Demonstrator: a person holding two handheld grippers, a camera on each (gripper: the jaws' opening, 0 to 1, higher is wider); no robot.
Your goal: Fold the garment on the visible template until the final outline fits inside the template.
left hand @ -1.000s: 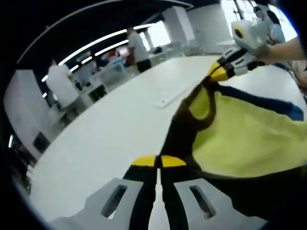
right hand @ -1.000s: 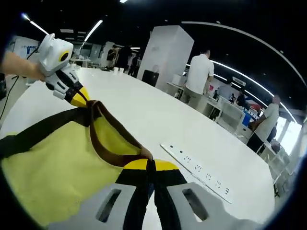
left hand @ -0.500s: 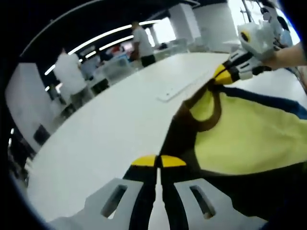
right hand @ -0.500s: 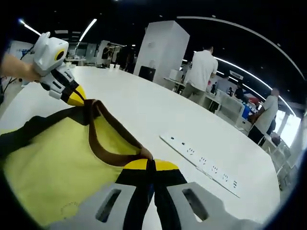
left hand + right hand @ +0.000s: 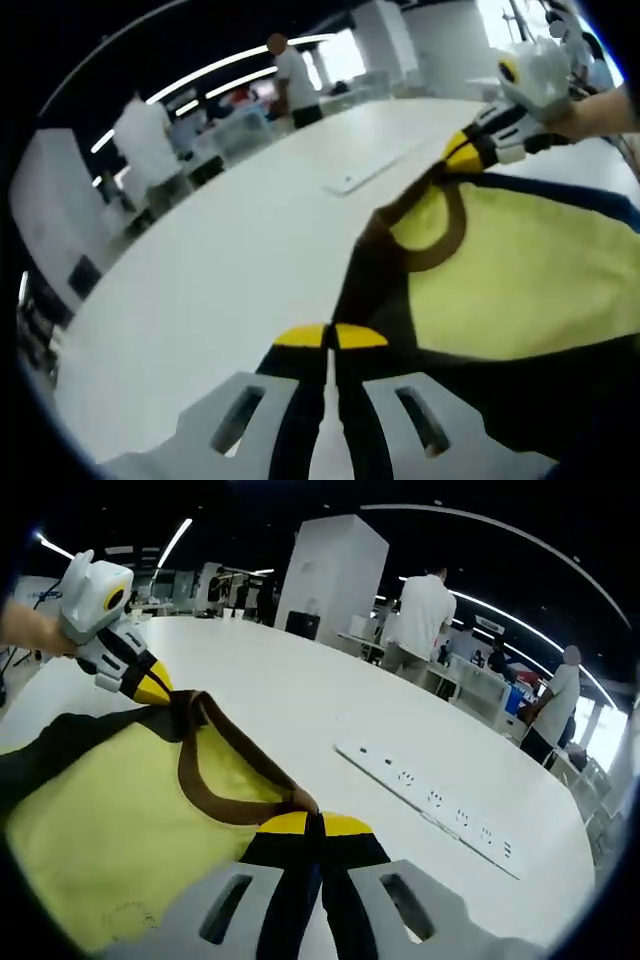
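A yellow garment (image 5: 510,290) with a brown collar (image 5: 425,235) and dark sleeves hangs stretched between my two grippers above a white table (image 5: 220,270). My left gripper (image 5: 330,338) is shut on one shoulder by the collar. The right gripper (image 5: 462,152) appears at the upper right of the left gripper view, shut on the other shoulder. In the right gripper view my right gripper (image 5: 305,824) clamps the brown collar (image 5: 215,775) of the yellow garment (image 5: 110,840), and the left gripper (image 5: 150,688) pinches the far shoulder at upper left. A hand (image 5: 30,630) holds that gripper.
A long white power strip (image 5: 430,805) lies on the white table (image 5: 300,700) beyond the garment; it also shows as the power strip (image 5: 370,172). Several people stand at desks beyond the table's far edge, among them a person in white (image 5: 420,615). A white pillar (image 5: 330,580) stands behind.
Both views have shifted slightly as the hands moved. The collar has sagged into a rounder loop and the garment hangs closer to the table. Both grips are unchanged.
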